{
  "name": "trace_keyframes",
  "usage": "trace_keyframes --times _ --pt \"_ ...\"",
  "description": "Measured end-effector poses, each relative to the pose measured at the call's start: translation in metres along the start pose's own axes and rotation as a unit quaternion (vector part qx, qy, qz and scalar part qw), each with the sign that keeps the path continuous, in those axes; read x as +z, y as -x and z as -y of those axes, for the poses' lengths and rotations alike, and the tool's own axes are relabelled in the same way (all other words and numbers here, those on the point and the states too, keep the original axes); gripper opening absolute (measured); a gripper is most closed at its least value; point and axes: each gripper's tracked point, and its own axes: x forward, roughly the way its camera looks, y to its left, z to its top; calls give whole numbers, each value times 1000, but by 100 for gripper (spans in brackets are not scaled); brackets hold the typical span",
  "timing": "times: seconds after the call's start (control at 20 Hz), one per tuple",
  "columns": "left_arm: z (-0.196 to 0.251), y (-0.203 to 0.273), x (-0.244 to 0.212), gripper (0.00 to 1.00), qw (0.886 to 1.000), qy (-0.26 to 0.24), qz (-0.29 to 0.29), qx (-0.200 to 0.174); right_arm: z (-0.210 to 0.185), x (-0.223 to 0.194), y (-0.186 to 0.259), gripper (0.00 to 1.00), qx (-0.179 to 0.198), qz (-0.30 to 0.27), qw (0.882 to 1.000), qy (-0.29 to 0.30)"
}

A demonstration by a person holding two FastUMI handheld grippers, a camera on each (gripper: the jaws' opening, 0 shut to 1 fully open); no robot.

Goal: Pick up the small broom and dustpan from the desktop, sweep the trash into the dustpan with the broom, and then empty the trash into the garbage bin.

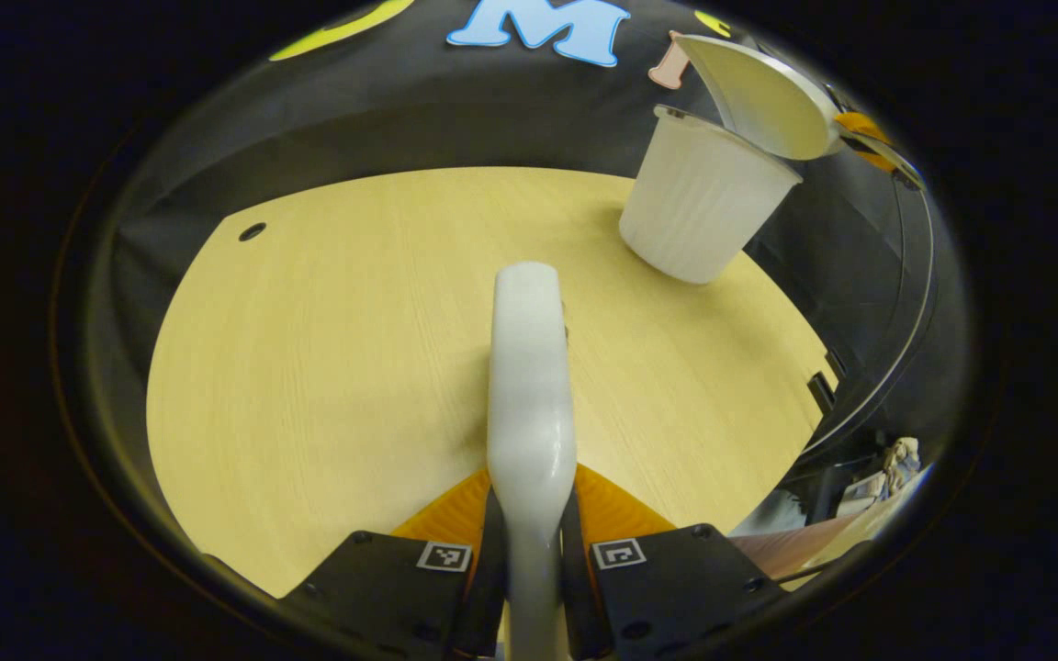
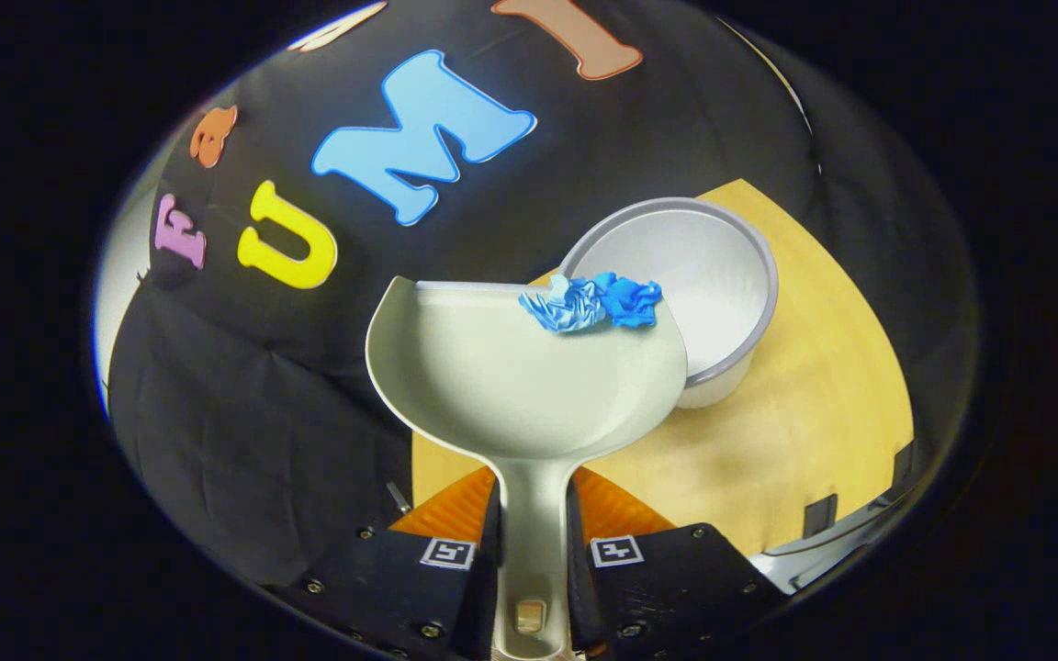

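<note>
Right gripper view: your right tool (image 2: 534, 542) pinches the dustpan (image 2: 520, 376), trash (image 2: 593, 301) at its lip over the bin (image 2: 722, 275); left tool (image 1: 532, 551) clamps the broom (image 1: 529, 386). Only emptying remains.

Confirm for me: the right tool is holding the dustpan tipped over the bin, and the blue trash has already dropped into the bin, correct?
Not quite. In the right gripper view the right tool does hold the dustpan over the bin, but the crumpled blue trash sits on the dustpan's front lip at the bin's rim; it has not dropped in yet.
</note>
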Motion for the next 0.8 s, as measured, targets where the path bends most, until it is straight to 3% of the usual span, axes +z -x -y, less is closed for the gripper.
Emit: trace_keyframes --times 0.15,0.3,0.4,0.45,0.5,0.55,0.7,0.8 --pt "-3 3 -3 34 1000 5 -3 5 -15 12 -1 31 71 12 992 -105" --pt "1 3 -6 34 1000 3 -6 9 -23 21 -5 31 144 14 970 -193" --pt "4 5 -7 36 1000 0 -8 11 -26 23 -5 31 174 22 960 -217" --pt "7 6 -8 31 1000 -1 -9 11 -26 23 -4 31 181 23 958 -221" --pt "10 6 -9 36 1000 -3 -10 12 -25 25 -2 31 188 27 955 -228" --pt "13 6 -9 31 1000 -5 -11 13 -26 26 -2 31 193 31 953 -233" --pt "26 7 -11 31 1000 -8 -10 15 -24 31 3 31 219 34 943 -248" --pt "38 8 -12 36 1000 -3 -8 17 -27 33 8 31 240 32 936 -254"
